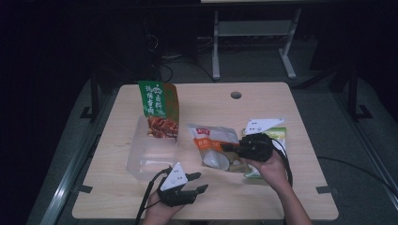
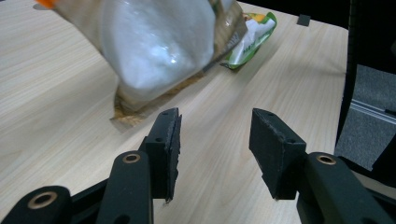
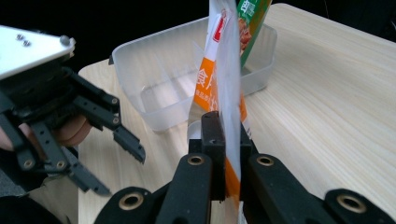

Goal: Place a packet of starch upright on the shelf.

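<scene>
My right gripper [image 1: 231, 148] is shut on the edge of a white and orange snack bag [image 1: 211, 145], which it holds just above the table's middle. In the right gripper view its pads [image 3: 212, 135] pinch the thin bag [image 3: 224, 79], which stands edge-on. My left gripper [image 1: 195, 183] stands open near the front edge, below and left of the bag, and nothing lies between its fingers [image 2: 168, 140]. The bag [image 2: 159, 46] hangs just ahead of the left gripper [image 2: 215, 140]. The left gripper [image 3: 116, 163] is also seen open from the right gripper's side.
A clear plastic container [image 1: 145, 159] sits left of centre, with a tall green and red bag [image 1: 159, 108] standing at its far end. A green packet [image 1: 278, 136] lies flat under my right hand. The wooden table [image 1: 263, 103] has a round hole [image 1: 236, 95] near its far edge.
</scene>
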{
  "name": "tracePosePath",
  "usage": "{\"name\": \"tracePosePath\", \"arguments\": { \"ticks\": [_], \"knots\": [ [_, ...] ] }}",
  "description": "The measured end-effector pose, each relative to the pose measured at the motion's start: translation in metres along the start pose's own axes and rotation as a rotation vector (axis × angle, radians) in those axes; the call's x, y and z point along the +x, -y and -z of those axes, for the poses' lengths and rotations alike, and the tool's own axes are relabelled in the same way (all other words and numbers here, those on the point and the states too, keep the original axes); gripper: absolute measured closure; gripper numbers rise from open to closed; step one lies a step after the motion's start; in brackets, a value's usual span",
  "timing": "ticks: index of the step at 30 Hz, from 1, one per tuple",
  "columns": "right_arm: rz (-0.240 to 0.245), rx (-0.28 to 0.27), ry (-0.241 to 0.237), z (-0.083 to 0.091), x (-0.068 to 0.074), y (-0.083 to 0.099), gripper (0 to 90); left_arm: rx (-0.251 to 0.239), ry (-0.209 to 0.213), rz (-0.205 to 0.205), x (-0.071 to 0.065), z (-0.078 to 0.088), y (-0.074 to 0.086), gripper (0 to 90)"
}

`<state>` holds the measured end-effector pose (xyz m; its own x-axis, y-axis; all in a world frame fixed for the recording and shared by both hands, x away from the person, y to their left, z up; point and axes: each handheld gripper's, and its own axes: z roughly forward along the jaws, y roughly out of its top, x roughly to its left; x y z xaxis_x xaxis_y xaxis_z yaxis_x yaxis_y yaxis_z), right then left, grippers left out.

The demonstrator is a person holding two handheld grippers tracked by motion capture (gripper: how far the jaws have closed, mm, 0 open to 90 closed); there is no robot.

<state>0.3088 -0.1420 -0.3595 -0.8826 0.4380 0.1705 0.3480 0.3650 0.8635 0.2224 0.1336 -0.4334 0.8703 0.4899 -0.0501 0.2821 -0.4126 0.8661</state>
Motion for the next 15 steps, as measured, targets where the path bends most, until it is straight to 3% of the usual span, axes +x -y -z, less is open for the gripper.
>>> {"name": "tracePosePath", "arguments": {
  "ticks": [15],
  "knots": [
    [0.027,0.012,-0.016,-0.01,0.002,-0.035,89.9,0.001,-0.004,-0.025,0.0,0.0,0.0,52.0]
  ]
}}
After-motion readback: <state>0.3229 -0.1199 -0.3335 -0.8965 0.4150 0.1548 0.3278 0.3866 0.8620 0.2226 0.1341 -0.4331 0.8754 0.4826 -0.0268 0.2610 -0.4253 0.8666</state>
